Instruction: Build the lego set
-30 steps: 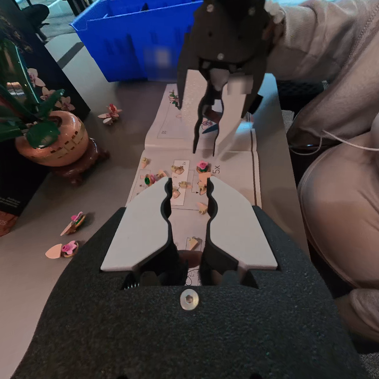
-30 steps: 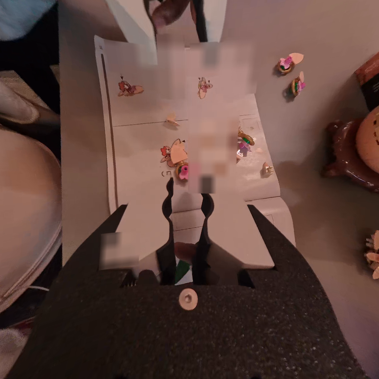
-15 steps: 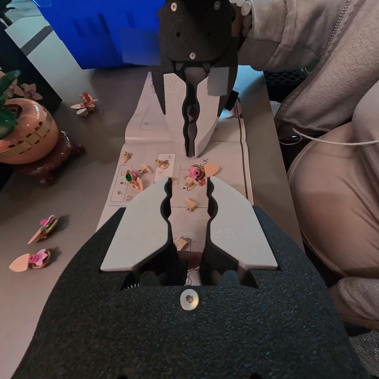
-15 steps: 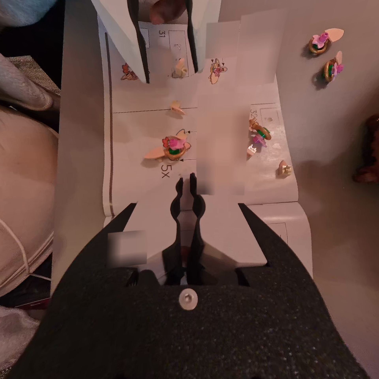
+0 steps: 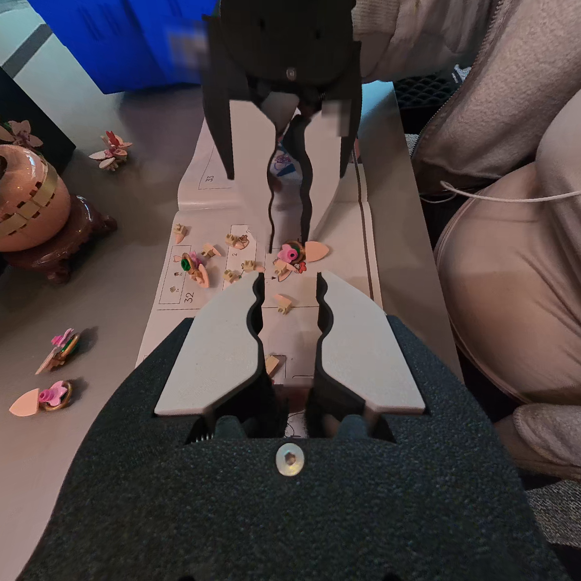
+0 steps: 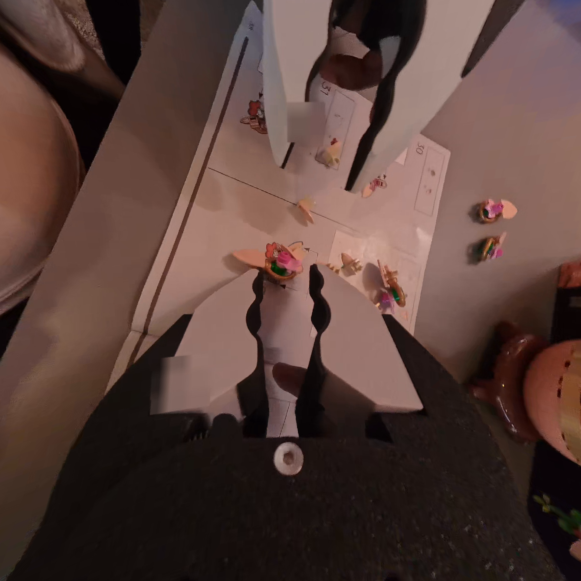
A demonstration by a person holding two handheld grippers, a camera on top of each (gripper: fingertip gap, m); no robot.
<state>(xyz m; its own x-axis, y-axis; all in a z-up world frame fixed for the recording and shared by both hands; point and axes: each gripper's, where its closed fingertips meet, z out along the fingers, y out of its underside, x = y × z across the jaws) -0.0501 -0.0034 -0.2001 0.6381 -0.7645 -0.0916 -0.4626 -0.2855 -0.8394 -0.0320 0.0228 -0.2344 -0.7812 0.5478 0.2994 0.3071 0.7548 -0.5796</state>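
Observation:
An open instruction booklet [image 5: 342, 276] lies on the grey table. On it sits a small flower piece [image 5: 290, 253] with a pink centre, a gold ring and a tan petal; it also shows in the right wrist view [image 6: 281, 264]. My right gripper [image 6: 284, 273] is open, its tips on either side of this flower piece; in the left wrist view [image 5: 287, 248] it points down from above. My left gripper [image 5: 289, 278] is open and empty, just short of the flower piece, with a loose tan petal [image 5: 283, 303] between its fingers.
Several loose tan petals [image 5: 234, 240] and a second ring flower [image 5: 193, 267] lie on the booklet. Two more ring flowers [image 5: 59, 345] sit on the table at left. A pink pot [image 5: 25, 207] stands far left, a blue bin [image 5: 125, 41] behind. A person's sleeve [image 5: 503, 94] is at right. My hands' fingertips stand some 5 centimeters from each other. Both grippers' tips are roughly 15 centimeters from the pink pot [image 5: 25, 207].
My right gripper was nearly shut half a second ago; it has opened and come down around the flower piece. My left gripper has moved closer to the flower piece.

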